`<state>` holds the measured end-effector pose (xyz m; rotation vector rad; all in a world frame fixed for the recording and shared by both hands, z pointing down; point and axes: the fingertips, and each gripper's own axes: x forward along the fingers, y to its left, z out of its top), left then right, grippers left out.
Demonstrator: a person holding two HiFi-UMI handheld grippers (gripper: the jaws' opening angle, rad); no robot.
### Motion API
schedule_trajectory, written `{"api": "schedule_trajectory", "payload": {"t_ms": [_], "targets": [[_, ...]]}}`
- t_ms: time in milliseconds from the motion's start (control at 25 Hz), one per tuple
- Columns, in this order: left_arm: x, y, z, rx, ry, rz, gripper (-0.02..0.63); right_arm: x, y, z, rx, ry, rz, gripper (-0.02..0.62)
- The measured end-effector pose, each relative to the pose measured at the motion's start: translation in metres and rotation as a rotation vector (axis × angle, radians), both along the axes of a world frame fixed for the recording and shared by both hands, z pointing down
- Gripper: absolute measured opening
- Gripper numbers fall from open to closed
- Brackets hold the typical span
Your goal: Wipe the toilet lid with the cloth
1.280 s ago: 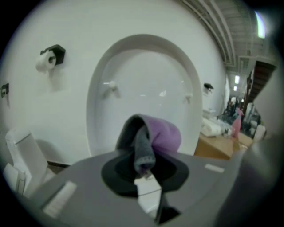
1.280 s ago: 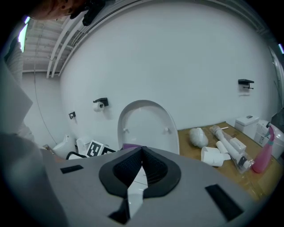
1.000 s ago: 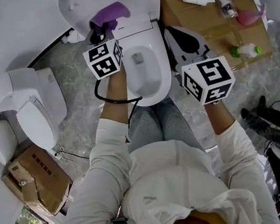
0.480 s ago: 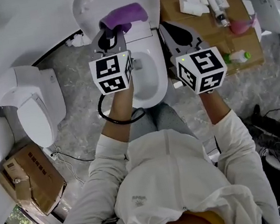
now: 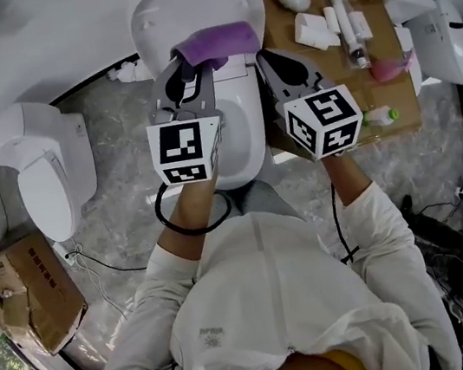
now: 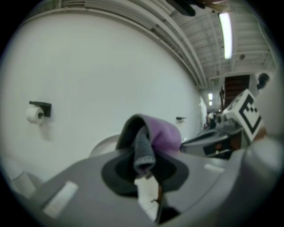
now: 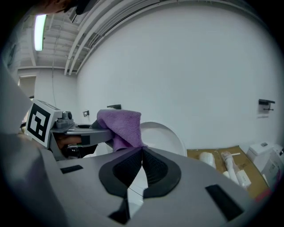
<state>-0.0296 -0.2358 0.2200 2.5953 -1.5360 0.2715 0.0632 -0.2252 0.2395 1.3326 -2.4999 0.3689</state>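
**Cloth carried up against the raised lid, left jaws clamped on it**

Your left gripper (image 6: pixel 148 176) had its fingers pinched shut on a grey-edged fold of the purple cloth (image 6: pixel 163 135), and the rest bunched out past the tips toward 12 o'clock. Your right gripper (image 7: pixel 142 153) had its pads pressed together with nothing between them, and it touched nothing.

Over the last second you had lifted the left gripper clearly toward the camera, so in the head view the cloth came to lie at the lower part of the upright toilet lid (image 5: pixel 192 2), near the hinge. The right gripper rose less and sat at 3 o'clock of the left. I judged this a travelling stroke up the lid, or a lift between strokes. Whether the cloth actually pressed on the lid I could not tell.

The open bowl (image 5: pixel 237 139) lay at 6 o'clock of the cloth, between your two marker cubes. The cardboard sheet (image 5: pixel 326 67) with loose parts lay out at 2 o'clock.
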Motion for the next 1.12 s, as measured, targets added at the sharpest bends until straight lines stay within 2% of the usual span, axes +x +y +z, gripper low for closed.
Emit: {"api": "schedule_trajectory", "payload": {"t_ms": [200, 400, 520, 920, 1120], "targets": [[-0.012, 0.002, 0.001, -0.023, 0.050, -0.058, 0.051, -0.005, -0.023, -0.004, 0.083, 0.219, -0.201, 0.017], [-0.026, -0.001, -0.003, -0.023, 0.039, -0.097, 0.051, -0.015, -0.060, -0.019, 0.130, 0.308, -0.364, 0.020], [-0.031, -0.002, -0.005, -0.027, 0.045, -0.121, 0.051, -0.021, -0.087, -0.023, 0.136, 0.377, -0.449, 0.069], [-0.046, -0.018, -0.003, -0.037, 0.056, -0.197, 0.051, -0.033, -0.152, -0.013, 0.105, 0.586, -0.617, 0.088], [-0.043, -0.029, -0.008, -0.026, 0.063, -0.212, 0.051, -0.039, -0.177, -0.001, 0.054, 0.638, -0.667, 0.129]]}}
